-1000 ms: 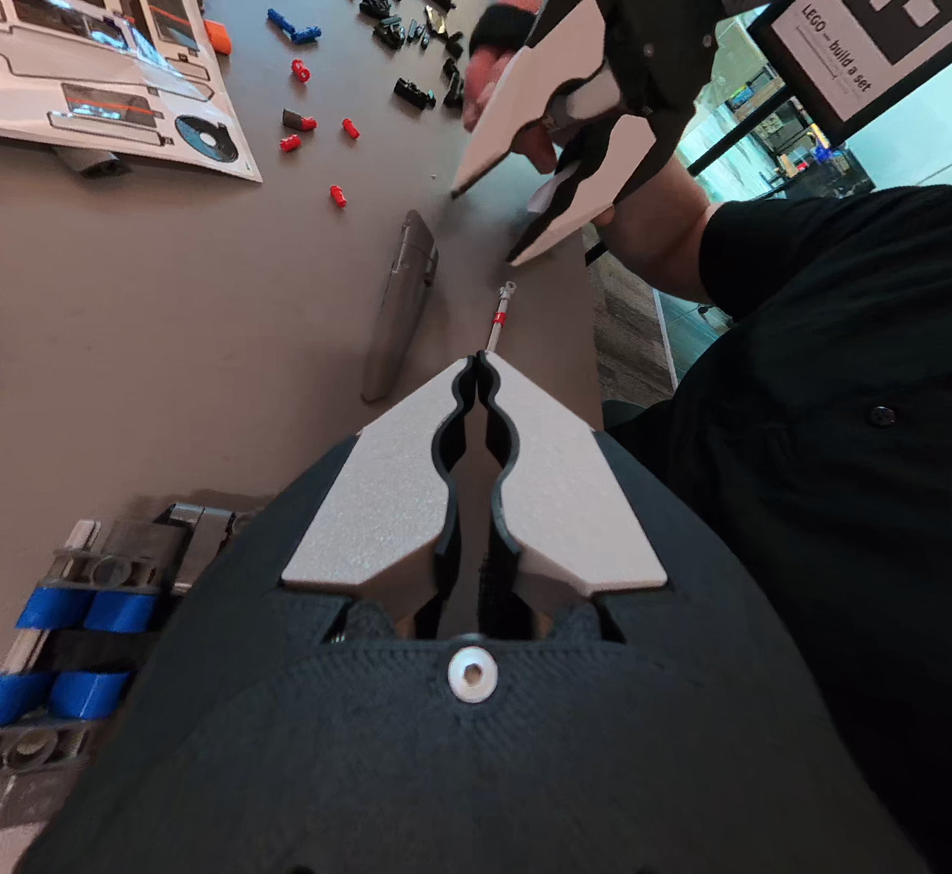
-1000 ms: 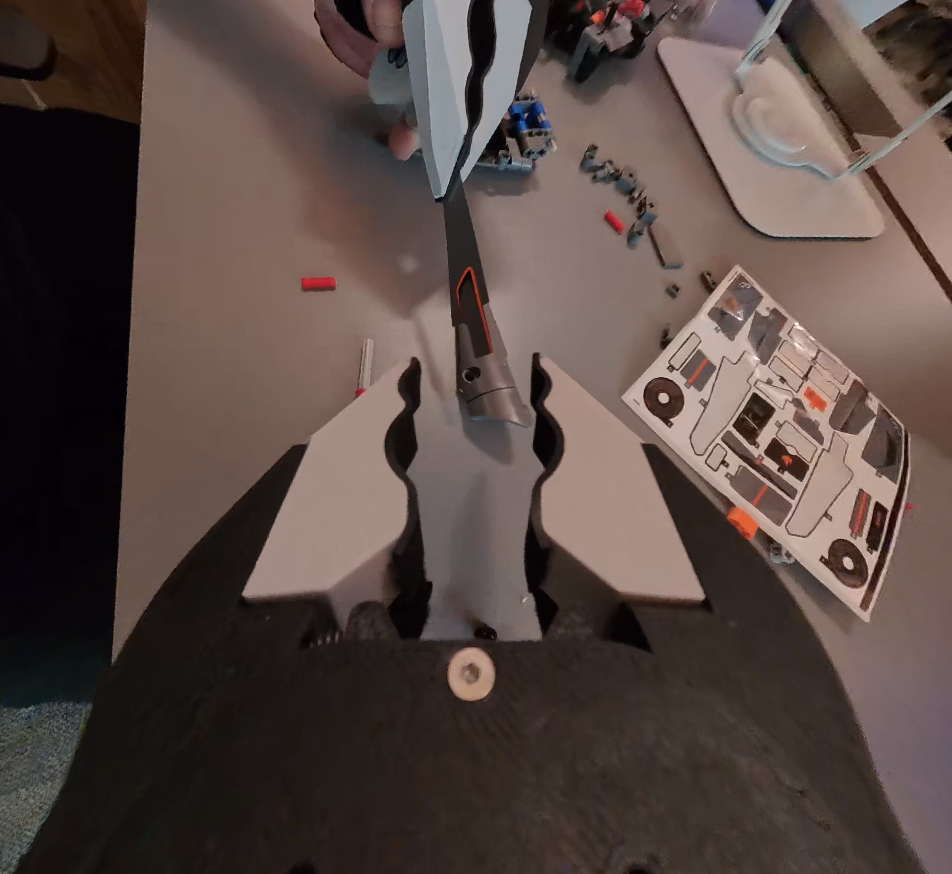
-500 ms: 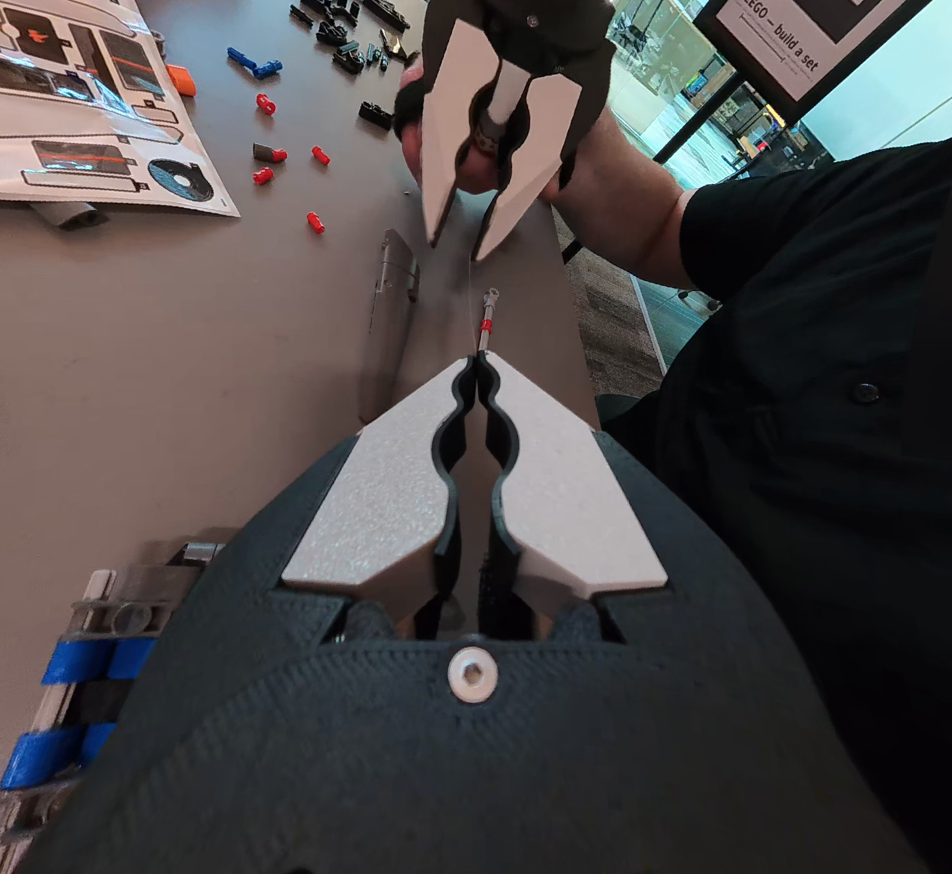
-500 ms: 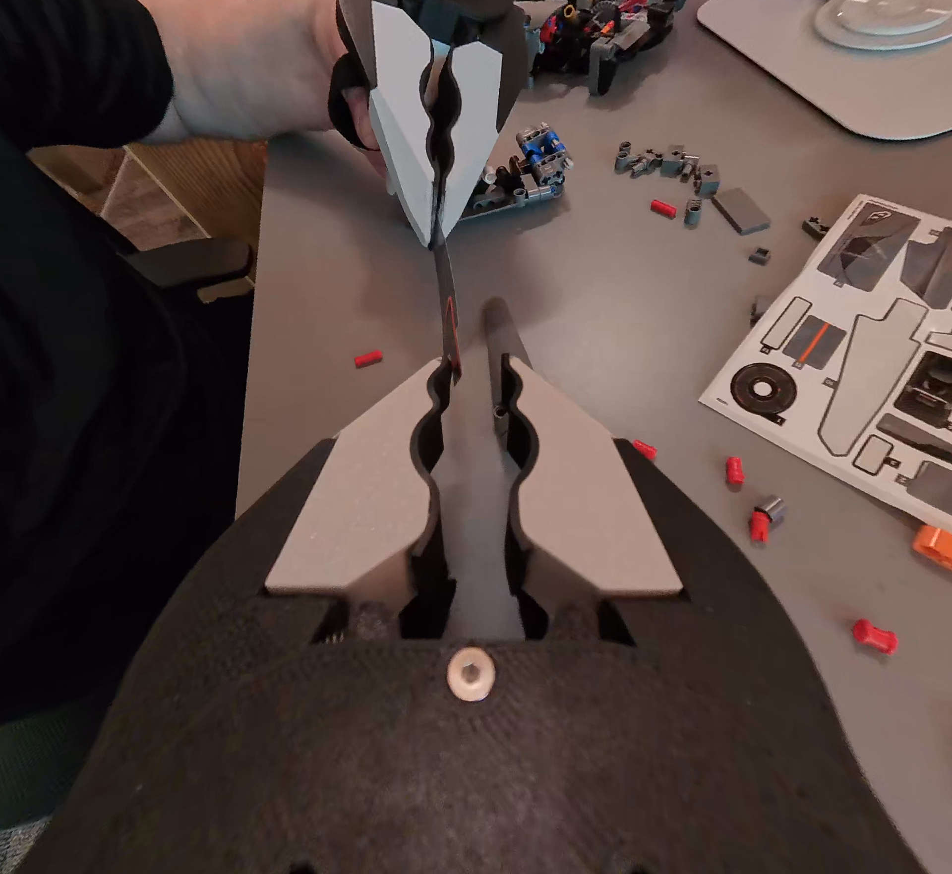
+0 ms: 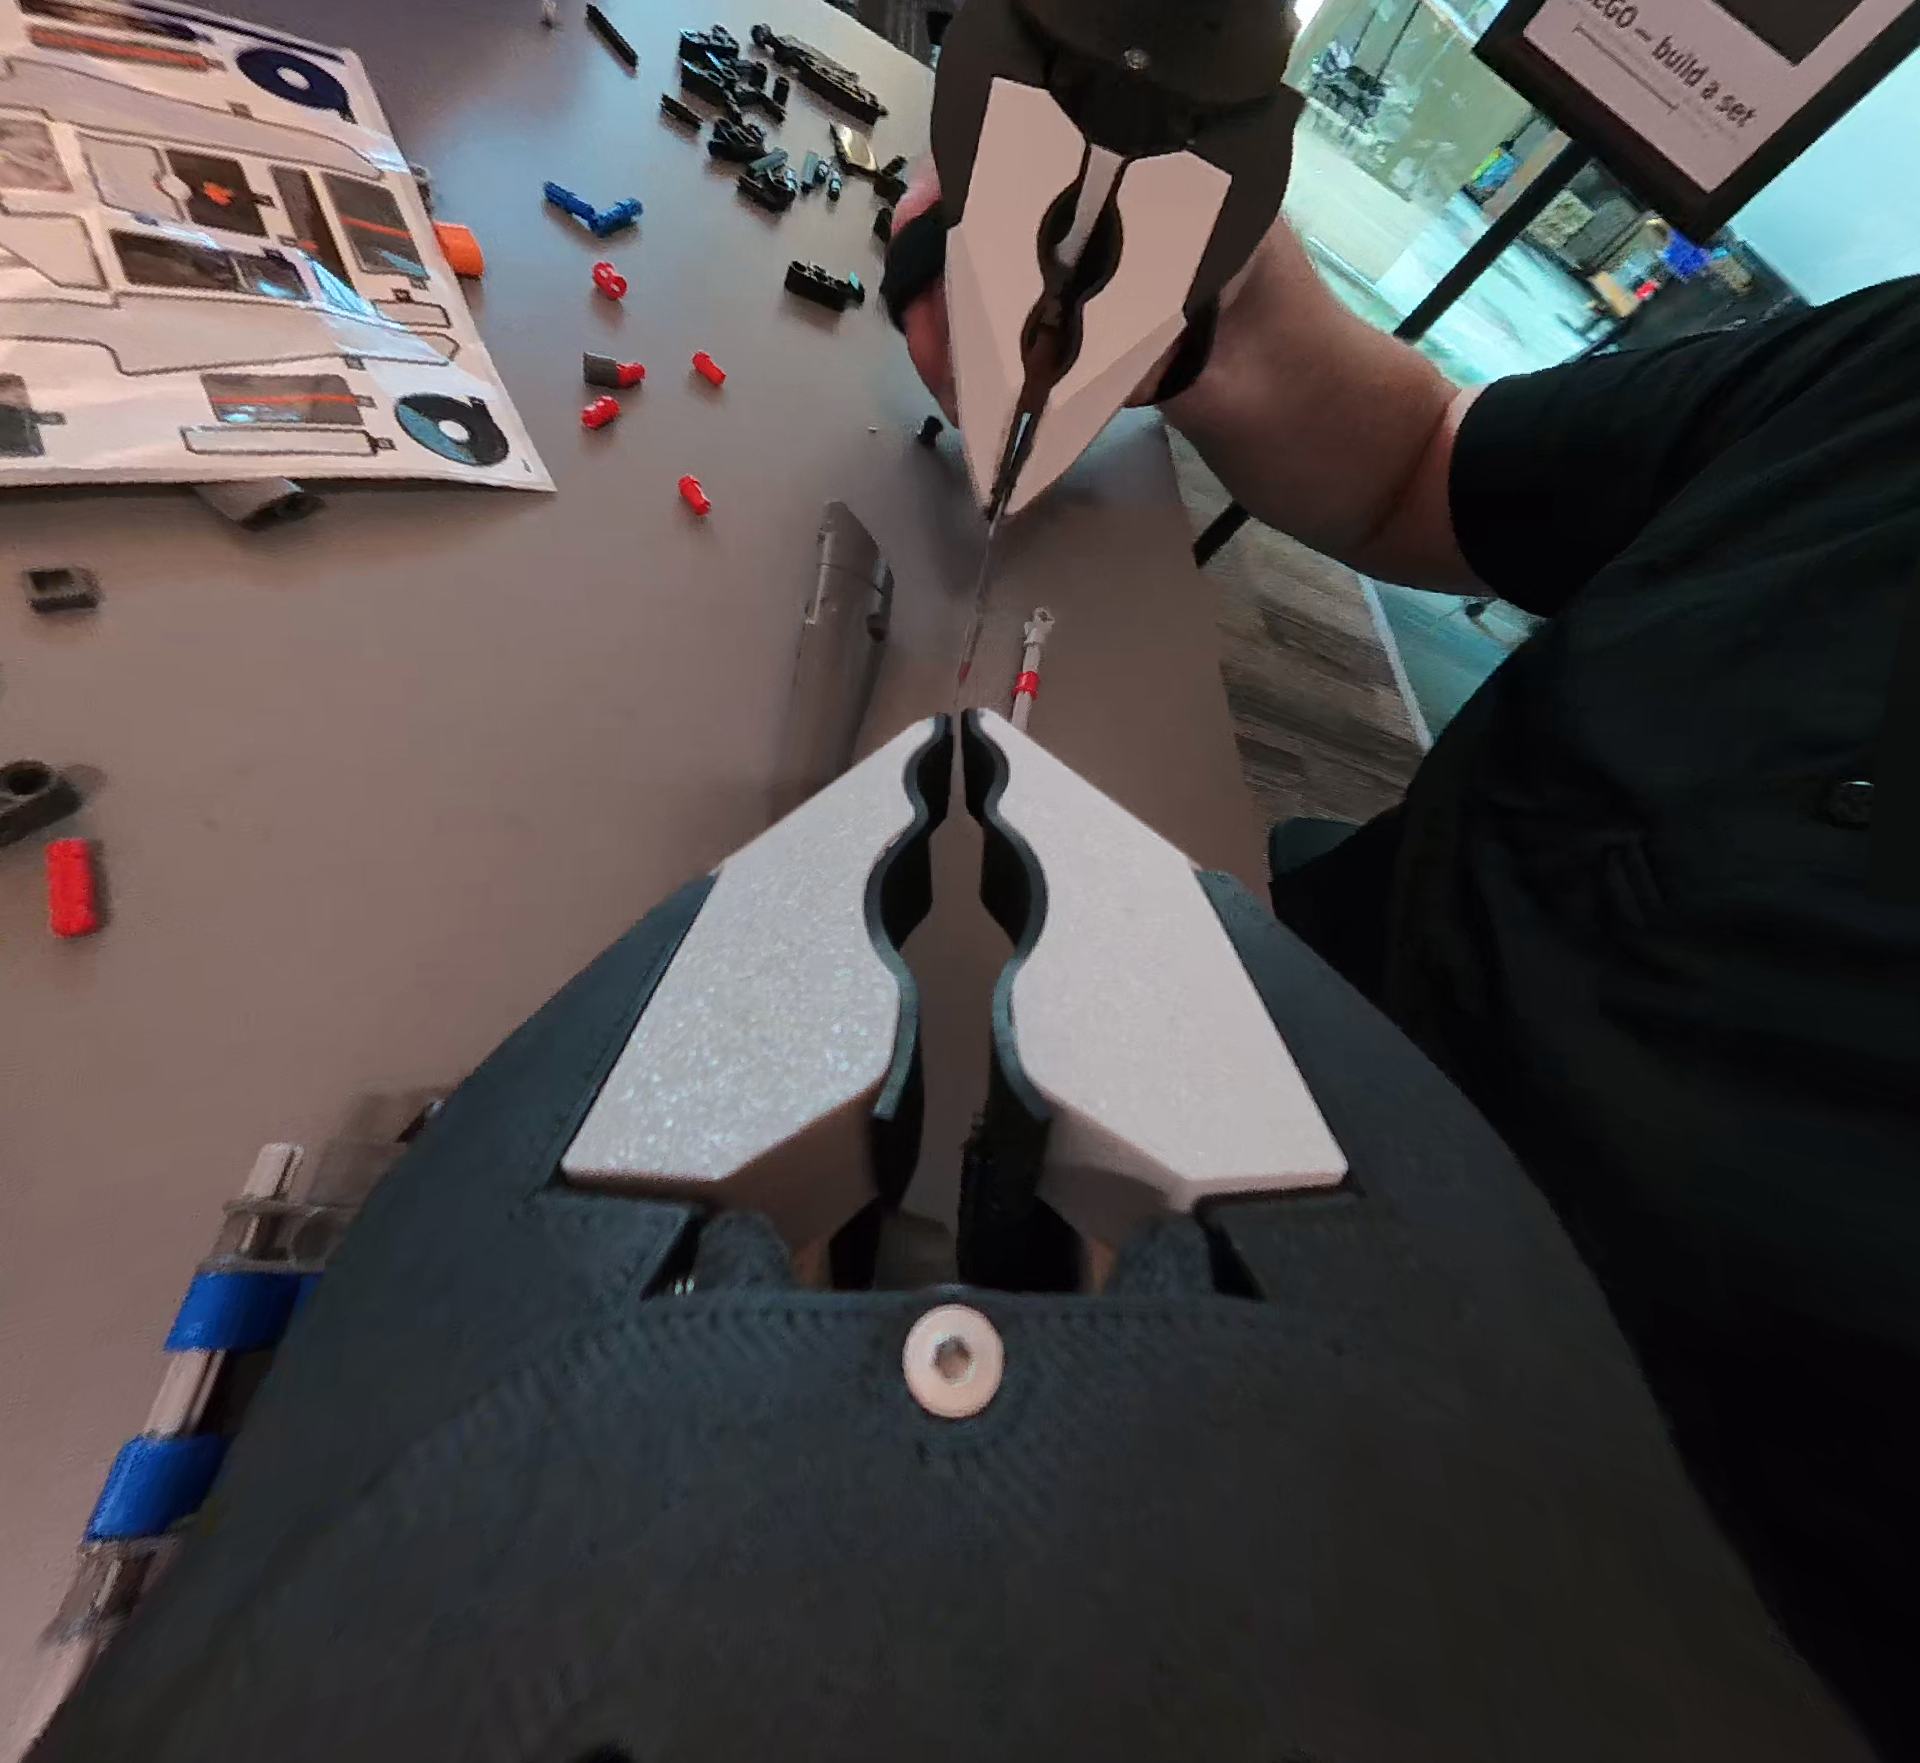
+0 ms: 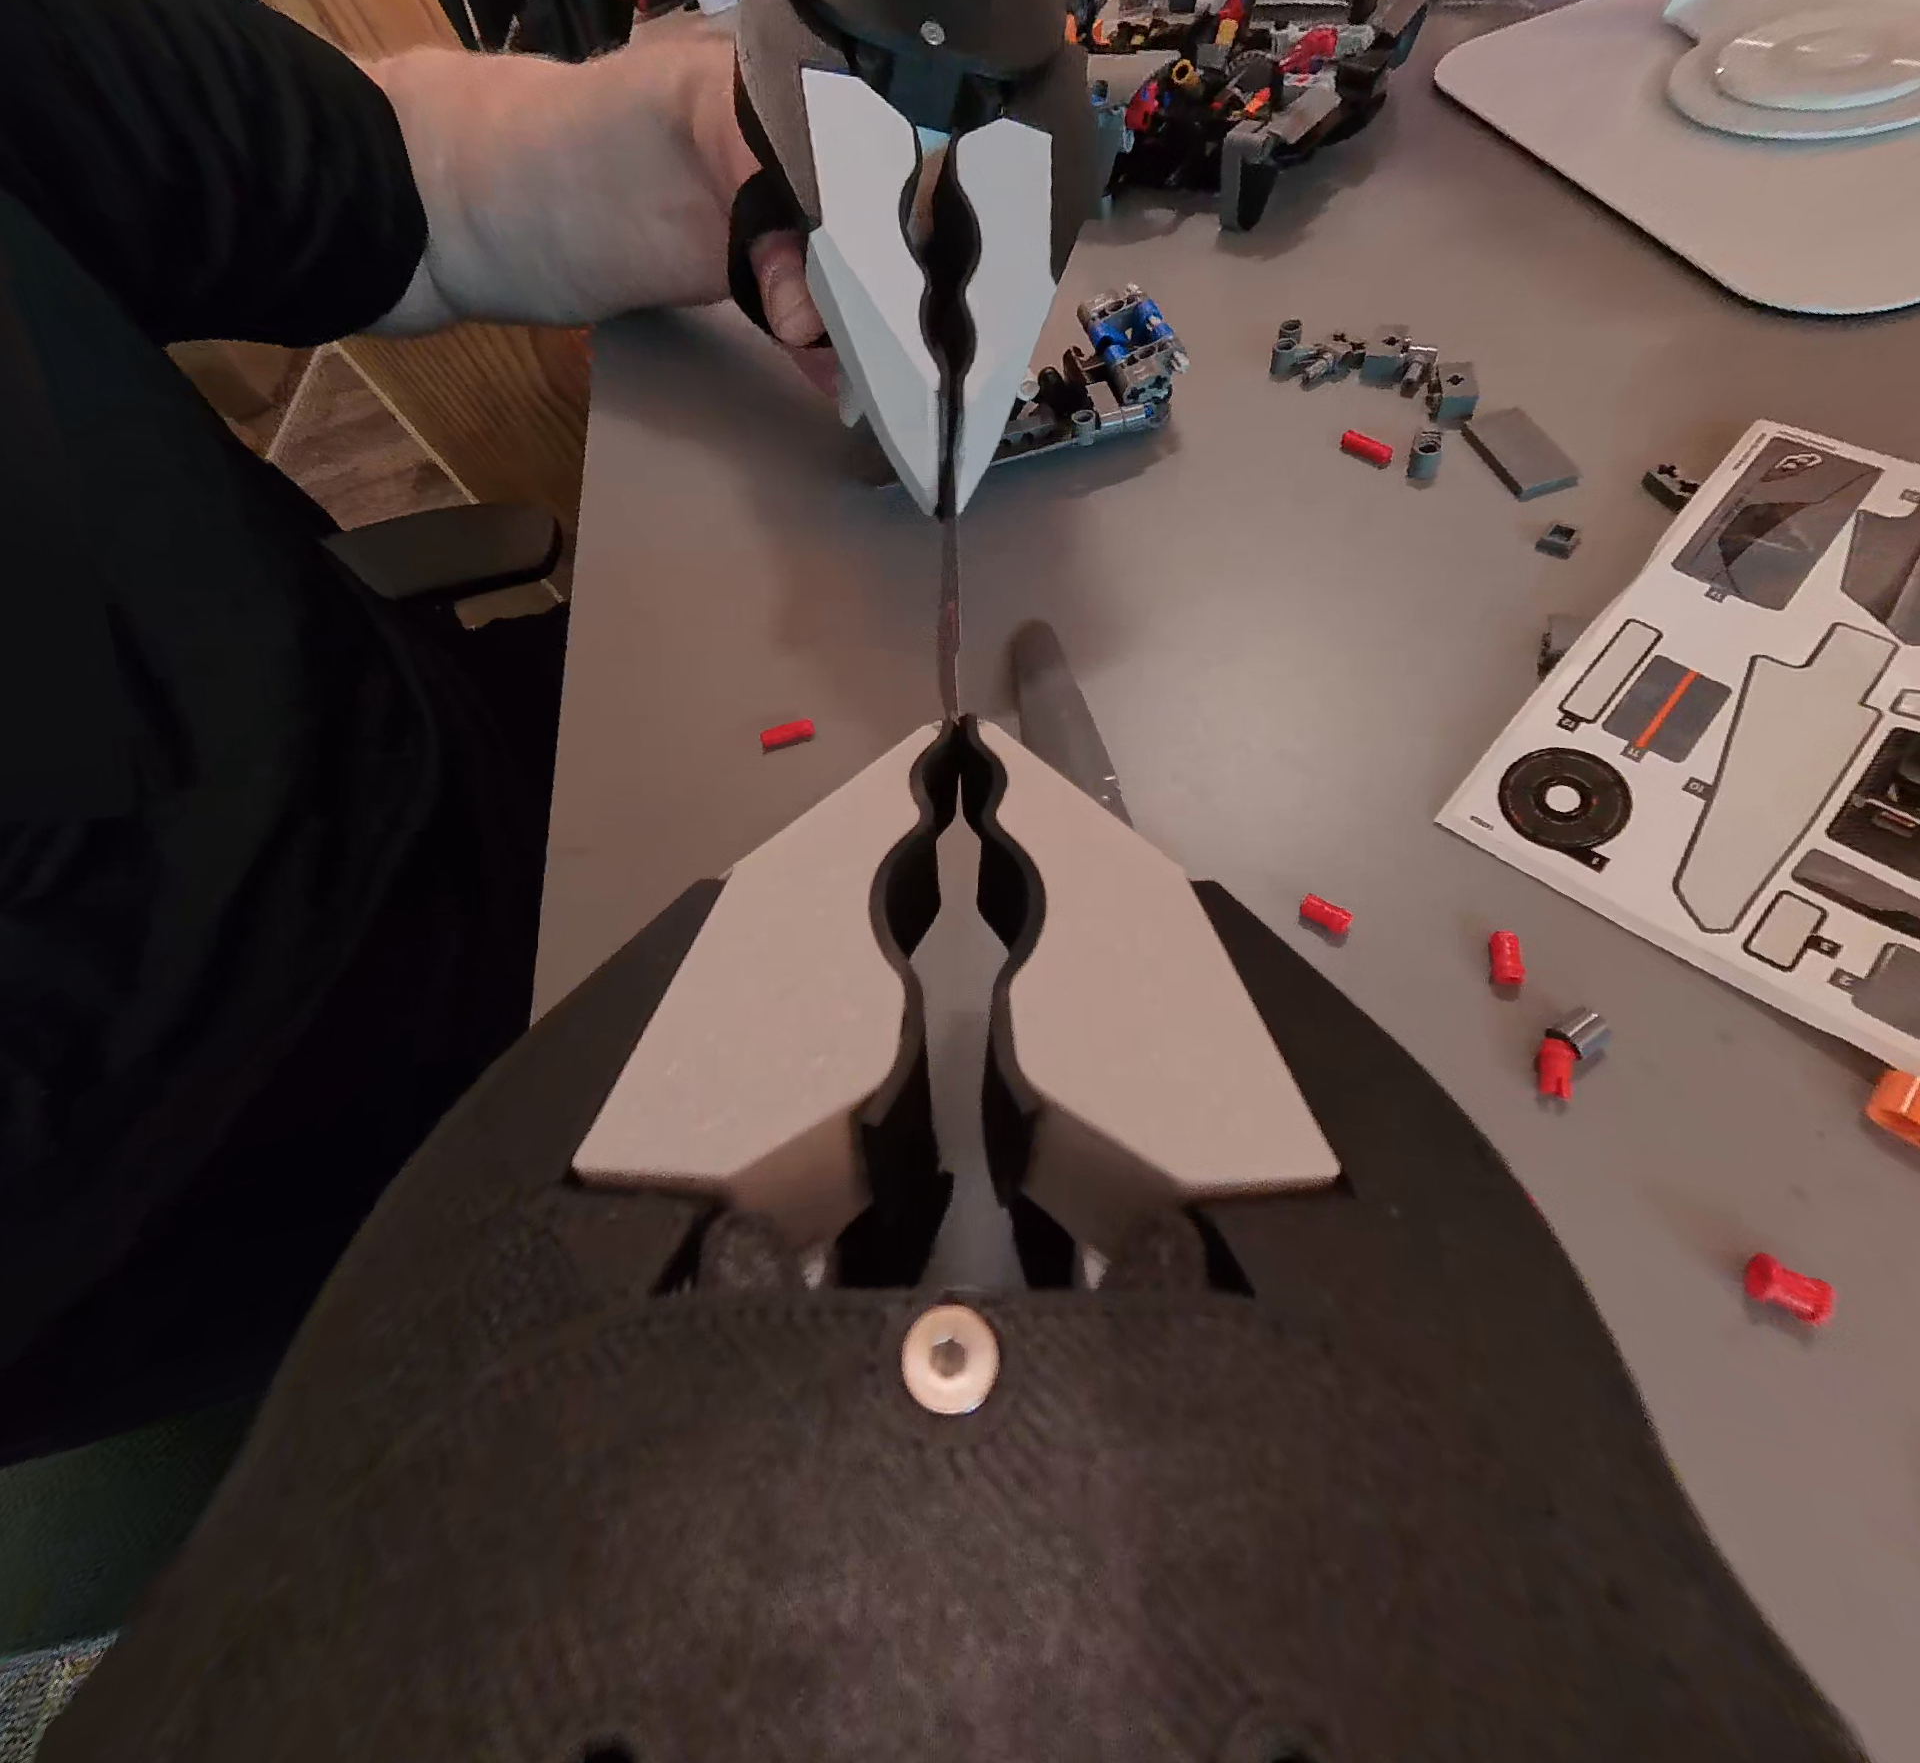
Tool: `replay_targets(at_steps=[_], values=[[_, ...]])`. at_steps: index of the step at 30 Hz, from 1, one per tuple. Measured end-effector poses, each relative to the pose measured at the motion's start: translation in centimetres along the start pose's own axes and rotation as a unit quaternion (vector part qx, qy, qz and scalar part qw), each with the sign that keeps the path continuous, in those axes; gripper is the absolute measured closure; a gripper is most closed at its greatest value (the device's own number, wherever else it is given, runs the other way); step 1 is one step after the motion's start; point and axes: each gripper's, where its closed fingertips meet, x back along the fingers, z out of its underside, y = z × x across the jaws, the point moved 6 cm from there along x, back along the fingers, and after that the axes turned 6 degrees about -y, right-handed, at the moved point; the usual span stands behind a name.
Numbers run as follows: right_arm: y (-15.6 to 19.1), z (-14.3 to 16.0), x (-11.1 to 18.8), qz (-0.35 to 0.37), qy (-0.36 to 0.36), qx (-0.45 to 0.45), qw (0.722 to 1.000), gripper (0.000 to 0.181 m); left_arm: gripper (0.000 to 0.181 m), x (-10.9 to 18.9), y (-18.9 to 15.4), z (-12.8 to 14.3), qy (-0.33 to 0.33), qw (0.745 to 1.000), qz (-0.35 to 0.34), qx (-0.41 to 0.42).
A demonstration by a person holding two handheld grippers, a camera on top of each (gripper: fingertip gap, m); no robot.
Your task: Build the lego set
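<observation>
Black short sleeves, white-faced black jaws.

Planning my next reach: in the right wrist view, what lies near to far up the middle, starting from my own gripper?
right gripper → thin dark strip, clamped at both ends → left gripper → blue-and-grey sub-assembly → dark part-built model, farthest back.

my matt grey table carries glossy plastic red pins; upper left, a glossy paper sticker sheet.
</observation>
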Motion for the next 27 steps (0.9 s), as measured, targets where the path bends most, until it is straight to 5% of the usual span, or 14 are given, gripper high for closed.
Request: replay_targets(at_steps=[11,18,27], values=[[0.7,-1.7,2.0,0.040,-0.016,0.017,0.999,0.181,0.158,0.8,-0.2,-0.7,0.038,0.977,-0.129,-0.165],[-0.3,-1.0,1.5,-0.004,0.020,-0.051,0.999,0.181,0.152,0.9,0.4,0.1,0.124,0.908,-0.180,-0.357],[-2.4,0.2,-0.5,-0.056,0.131,-0.131,0.981,0.181,0.151,0.4,-0.9,1.9,0.112,0.809,-0.206,-0.539]])
